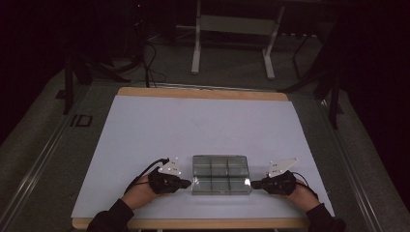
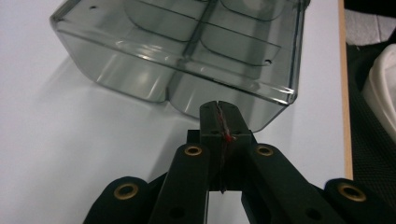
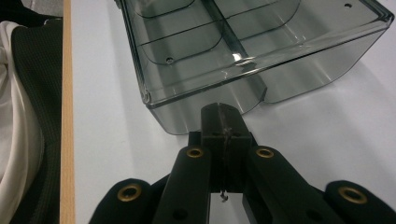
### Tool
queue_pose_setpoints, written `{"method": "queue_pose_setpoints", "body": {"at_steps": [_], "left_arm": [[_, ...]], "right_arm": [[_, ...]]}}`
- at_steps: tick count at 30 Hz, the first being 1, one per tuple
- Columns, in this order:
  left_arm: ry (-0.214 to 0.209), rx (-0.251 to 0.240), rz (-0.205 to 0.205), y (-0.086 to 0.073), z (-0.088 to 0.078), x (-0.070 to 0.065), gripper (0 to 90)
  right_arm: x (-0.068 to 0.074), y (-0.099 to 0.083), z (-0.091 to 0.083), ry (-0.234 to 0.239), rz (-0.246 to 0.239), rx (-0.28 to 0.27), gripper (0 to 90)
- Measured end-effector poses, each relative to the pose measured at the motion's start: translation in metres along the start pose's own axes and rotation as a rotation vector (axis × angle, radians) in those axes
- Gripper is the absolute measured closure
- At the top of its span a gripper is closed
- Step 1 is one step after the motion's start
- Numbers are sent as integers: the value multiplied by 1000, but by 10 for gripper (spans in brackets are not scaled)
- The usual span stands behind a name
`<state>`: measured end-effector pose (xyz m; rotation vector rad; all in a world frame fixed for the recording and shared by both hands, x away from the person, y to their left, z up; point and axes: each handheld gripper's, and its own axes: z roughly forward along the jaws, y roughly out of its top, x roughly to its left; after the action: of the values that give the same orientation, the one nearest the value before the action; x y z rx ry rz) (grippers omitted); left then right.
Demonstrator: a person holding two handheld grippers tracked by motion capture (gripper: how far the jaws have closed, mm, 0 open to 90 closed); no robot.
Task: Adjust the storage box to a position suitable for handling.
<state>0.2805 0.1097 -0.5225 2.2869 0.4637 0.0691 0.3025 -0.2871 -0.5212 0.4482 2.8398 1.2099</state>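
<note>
Tray (image 1: 221, 174) of clear smoky plastic sits on the white sheet (image 1: 193, 130) covering the bench (image 1: 203, 93), near the front edge and about midway across. Dividers split it into six compartments, two rows of three, as the high view shows. Nothing can be made out inside any of them. Small holes dot the compartment floors in both gripper views.

Left gripper (image 1: 186, 183) lies at the tray's left end, close to the near corner, its tip at the wall. In the left gripper view the gripper (image 2: 218, 105) has its jaws pressed flat together with no gap, gripping nothing, and the tip sits just beside or against the tray (image 2: 187, 56) at its lower wall; whether it truly touches is hard to tell. A thin red mark runs along the seam between the jaws.

Right gripper (image 1: 252, 183) mirrors it at the tray's right end, again by the near corner. In the right gripper view the gripper (image 3: 222, 108) likewise has its jaws fully closed on each other, holding nothing, with the tip right at the tray (image 3: 252, 51) wall.

Each gripper is in a person's hand, the dark sleeves coming in from the bottom of the high view. Beyond the bench stands a grey metal frame (image 1: 232, 29) on the dim floor.
</note>
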Motion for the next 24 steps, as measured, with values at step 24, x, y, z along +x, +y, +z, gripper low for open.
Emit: {"method": "queue_pose_setpoints", "body": {"at_steps": [24], "left_arm": [[-8, -27, 4, 8, -9, -6, 900]], "right_arm": [[3, 4, -10, 16, -6, -52, 900]]}}
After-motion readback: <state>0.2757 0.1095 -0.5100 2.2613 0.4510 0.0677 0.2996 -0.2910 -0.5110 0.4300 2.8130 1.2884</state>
